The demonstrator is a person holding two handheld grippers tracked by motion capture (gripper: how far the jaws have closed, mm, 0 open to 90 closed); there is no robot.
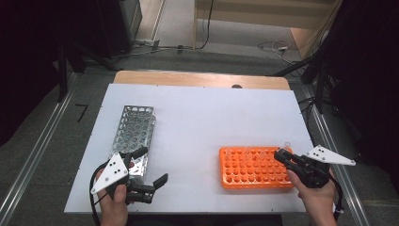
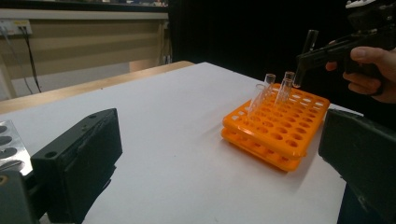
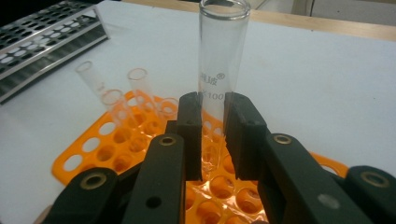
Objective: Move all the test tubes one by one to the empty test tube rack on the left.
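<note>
A clear glass test tube (image 3: 222, 60) stands upright between my right gripper's (image 3: 214, 135) jaws, which are shut on its lower part. It hangs just above the far right corner of the orange tube rack (image 1: 254, 168), lifted clear of the holes. In the left gripper view the held tube (image 2: 309, 43) sits above the orange rack (image 2: 280, 130). Three more glass tubes (image 3: 116, 105) lean in holes at the rack's far end. My left gripper (image 1: 153, 165) is open and empty at the near end of the metal rack (image 1: 134, 132).
The white table top (image 1: 202, 117) lies between the two racks, with a wooden edge at its far side. A dark floor with cables surrounds the table. The metal rack (image 3: 42, 42) lies far across from the orange one.
</note>
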